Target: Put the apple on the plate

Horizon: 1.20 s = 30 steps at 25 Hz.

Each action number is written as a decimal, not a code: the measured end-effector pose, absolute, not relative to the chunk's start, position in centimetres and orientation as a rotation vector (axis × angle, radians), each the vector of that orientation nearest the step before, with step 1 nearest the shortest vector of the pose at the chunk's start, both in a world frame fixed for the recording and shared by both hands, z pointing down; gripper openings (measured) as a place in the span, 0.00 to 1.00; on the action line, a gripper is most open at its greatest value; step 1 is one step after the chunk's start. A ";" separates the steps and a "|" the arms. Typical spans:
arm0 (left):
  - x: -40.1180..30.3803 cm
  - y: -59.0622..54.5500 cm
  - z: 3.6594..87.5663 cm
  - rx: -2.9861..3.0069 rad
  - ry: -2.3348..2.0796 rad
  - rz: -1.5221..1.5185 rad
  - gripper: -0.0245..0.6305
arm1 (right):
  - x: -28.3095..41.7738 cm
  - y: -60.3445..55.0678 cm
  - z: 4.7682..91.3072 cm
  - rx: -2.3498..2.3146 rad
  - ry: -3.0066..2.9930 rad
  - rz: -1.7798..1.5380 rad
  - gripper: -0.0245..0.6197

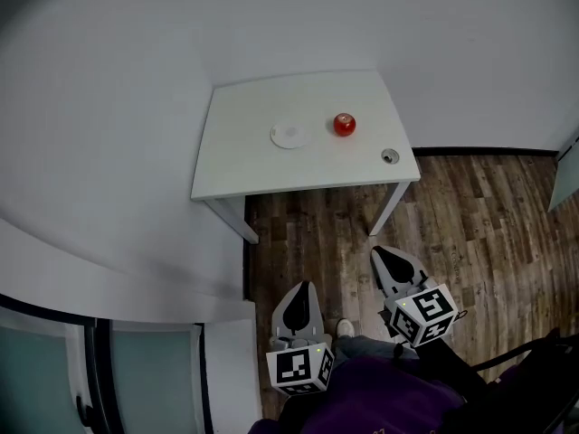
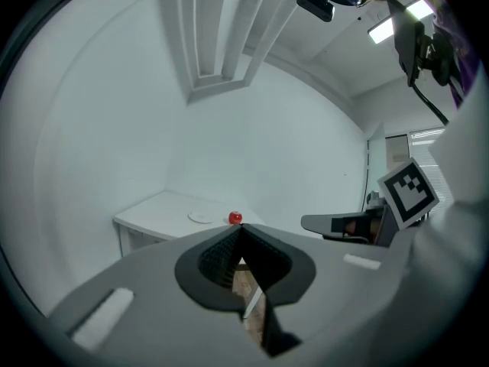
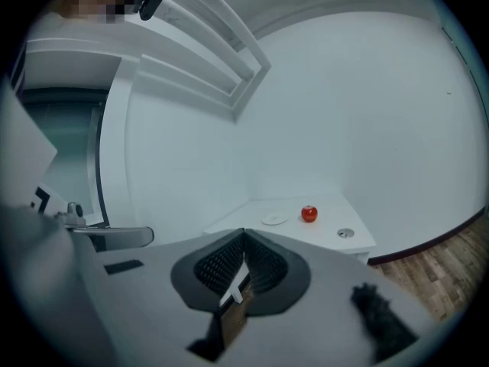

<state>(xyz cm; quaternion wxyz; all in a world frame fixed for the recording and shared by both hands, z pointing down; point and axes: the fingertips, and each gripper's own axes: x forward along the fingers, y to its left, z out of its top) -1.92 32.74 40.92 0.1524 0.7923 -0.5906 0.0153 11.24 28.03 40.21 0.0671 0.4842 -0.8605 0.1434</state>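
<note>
A red apple (image 1: pixel 344 124) stands on a white table (image 1: pixel 244 165), just right of a small white plate (image 1: pixel 289 135). Both grippers hang over the wooden floor, well short of the table and close to the person's body. My left gripper (image 1: pixel 304 286) is shut with nothing in it, and so is my right gripper (image 1: pixel 379 253). In the left gripper view, the apple (image 2: pixel 235 218) and plate (image 2: pixel 202 217) show far off above the closed tips (image 2: pixel 238 228). The right gripper view has the apple (image 3: pixel 309 214) and plate (image 3: pixel 274 219) beyond its own shut gripper (image 3: pixel 244 234).
A small round grey object (image 1: pixel 390 156) lies near the table's front right corner. The table sits in a corner between white walls. Wooden floor (image 1: pixel 488 233) spreads in front of it and to its right. A dark chair part (image 1: pixel 534 355) shows at lower right.
</note>
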 end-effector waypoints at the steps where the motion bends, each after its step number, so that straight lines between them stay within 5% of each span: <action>1: -1.7 32.4 41.0 2.269 -1.695 0.048 0.05 | 11.5 27.6 40.3 1.459 -2.594 0.441 0.06; 30: -5.7 11.2 40.4 2.373 -1.596 0.054 0.05 | 9.4 8.6 41.6 1.632 -2.505 0.488 0.05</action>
